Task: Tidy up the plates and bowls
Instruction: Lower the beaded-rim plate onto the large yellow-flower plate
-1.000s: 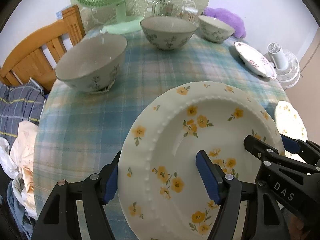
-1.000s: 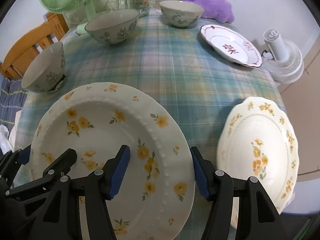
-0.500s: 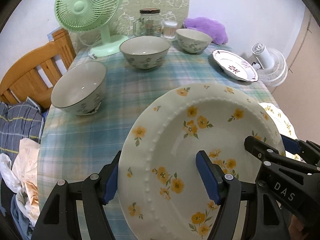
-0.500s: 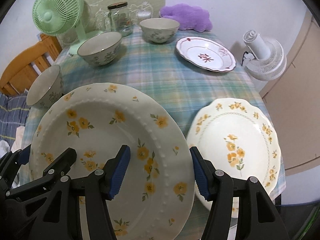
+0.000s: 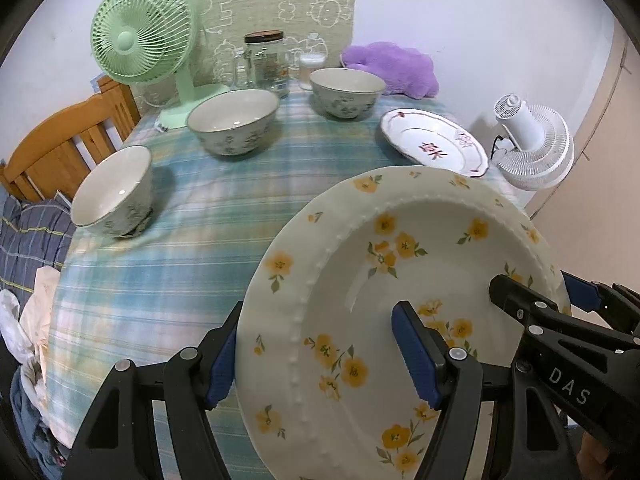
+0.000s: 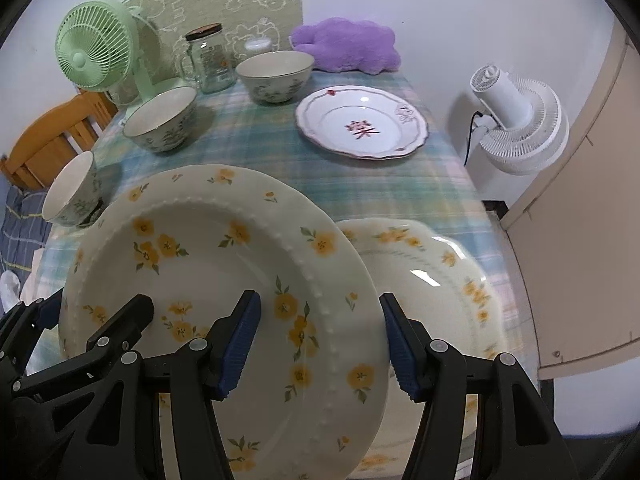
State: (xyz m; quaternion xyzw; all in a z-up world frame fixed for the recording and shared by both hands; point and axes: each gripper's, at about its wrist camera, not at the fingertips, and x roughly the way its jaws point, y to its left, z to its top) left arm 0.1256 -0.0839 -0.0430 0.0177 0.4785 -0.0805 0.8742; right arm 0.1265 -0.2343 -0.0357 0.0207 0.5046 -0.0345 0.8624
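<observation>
A cream plate with yellow flowers and a beaded rim hangs above the near end of the plaid table. My left gripper is shut on its left rim, one finger under and one on top. At the right rim my right gripper grips the same way. A scalloped yellow-flower plate lies on the table, partly under the held plate's right edge. Farther back rests a white plate with red marks. Three floral bowls stand at the left and back.
A green desk fan, a glass jar and a purple plush line the far edge. A white fan and a beige panel stand off the table's right side. A wooden chair and bedding are at the left.
Both grippers have lifted and pulled back with the flowered plate still in them. The bowls and the red-marked plate look farther away. The held plate now overlaps the scalloped plate.
</observation>
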